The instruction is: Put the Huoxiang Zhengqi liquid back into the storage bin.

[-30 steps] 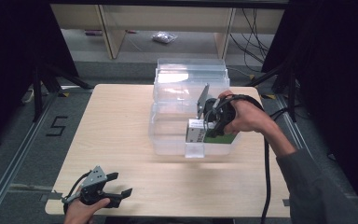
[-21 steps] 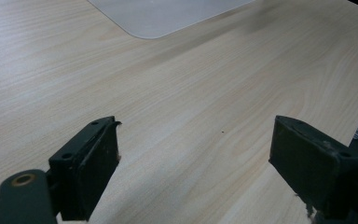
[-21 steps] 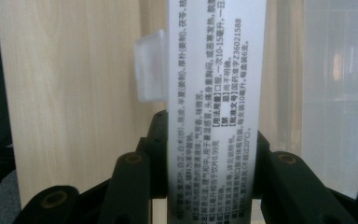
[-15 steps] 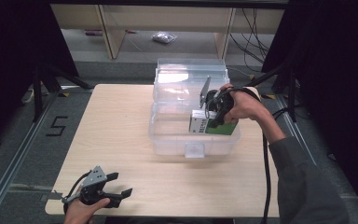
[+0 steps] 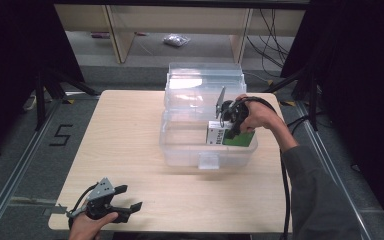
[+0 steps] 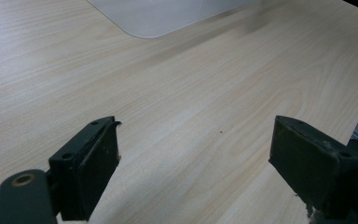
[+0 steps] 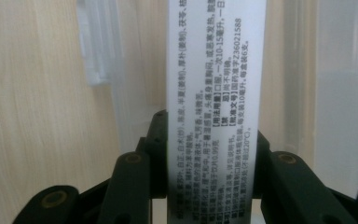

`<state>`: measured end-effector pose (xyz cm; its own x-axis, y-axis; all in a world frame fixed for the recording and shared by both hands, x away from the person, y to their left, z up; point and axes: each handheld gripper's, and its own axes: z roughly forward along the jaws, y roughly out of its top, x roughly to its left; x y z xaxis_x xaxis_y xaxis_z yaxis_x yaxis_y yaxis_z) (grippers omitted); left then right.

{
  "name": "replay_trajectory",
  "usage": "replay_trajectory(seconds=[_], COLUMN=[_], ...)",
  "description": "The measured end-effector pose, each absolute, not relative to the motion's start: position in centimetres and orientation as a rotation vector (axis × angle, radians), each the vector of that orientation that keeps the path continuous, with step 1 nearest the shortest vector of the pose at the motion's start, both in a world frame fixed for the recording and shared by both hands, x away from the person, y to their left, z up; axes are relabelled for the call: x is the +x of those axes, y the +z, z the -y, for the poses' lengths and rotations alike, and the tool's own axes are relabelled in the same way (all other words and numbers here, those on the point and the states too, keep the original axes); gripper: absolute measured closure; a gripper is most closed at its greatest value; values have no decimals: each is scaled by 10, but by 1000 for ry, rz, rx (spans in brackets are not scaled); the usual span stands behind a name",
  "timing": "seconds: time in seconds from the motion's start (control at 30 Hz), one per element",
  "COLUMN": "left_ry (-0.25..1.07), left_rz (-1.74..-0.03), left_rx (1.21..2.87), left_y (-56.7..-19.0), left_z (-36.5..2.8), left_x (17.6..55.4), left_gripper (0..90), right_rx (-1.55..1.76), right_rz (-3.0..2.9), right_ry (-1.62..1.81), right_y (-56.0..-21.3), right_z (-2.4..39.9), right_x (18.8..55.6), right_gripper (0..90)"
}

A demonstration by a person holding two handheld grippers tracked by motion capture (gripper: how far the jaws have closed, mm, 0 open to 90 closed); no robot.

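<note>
Right gripper [image 5: 228,126] fingers clamped on white-green box [image 5: 223,135], box inside clear bin [image 5: 207,150], probably just above floor. Lower box flat, keep off bin walls, release once seated. Left gripper [image 5: 111,202] fingers spread, empty, on worktop [image 5: 130,140] near bin.

White-green printed carton [image 5: 223,135] upright inside clear bin [image 5: 180,150].

The high view looks down at the table [image 5: 130,150]; both gripper views sit close, sharing the clear bin [image 5: 180,145] toward twelve o'clock.
</note>
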<state>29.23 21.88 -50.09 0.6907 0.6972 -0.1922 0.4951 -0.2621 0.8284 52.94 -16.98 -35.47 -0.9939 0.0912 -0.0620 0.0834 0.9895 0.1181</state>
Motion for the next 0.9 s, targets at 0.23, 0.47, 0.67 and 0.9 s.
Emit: replay_trajectory(seconds=[0.23,0.47,0.67,0.9], left_ry=[259,251,264,254], left_rz=[-927,-931,-935,-930], left_rx=[1930,1903,1892,1904], left_y=[-501,-502,-503,-502], left_z=[-219,-218,-218,-218], left_x=[293,293,293,293], left_gripper=[149,149,149,149], right_rx=[123,119,141,142], right_rz=[-3086,-3107,-3120,-3134], right_ry=[166,179,183,162], right_y=[-370,-381,-390,-401], right_z=[174,176,180,181], right_x=[533,535,537,538], right_gripper=[648,647,647,646])
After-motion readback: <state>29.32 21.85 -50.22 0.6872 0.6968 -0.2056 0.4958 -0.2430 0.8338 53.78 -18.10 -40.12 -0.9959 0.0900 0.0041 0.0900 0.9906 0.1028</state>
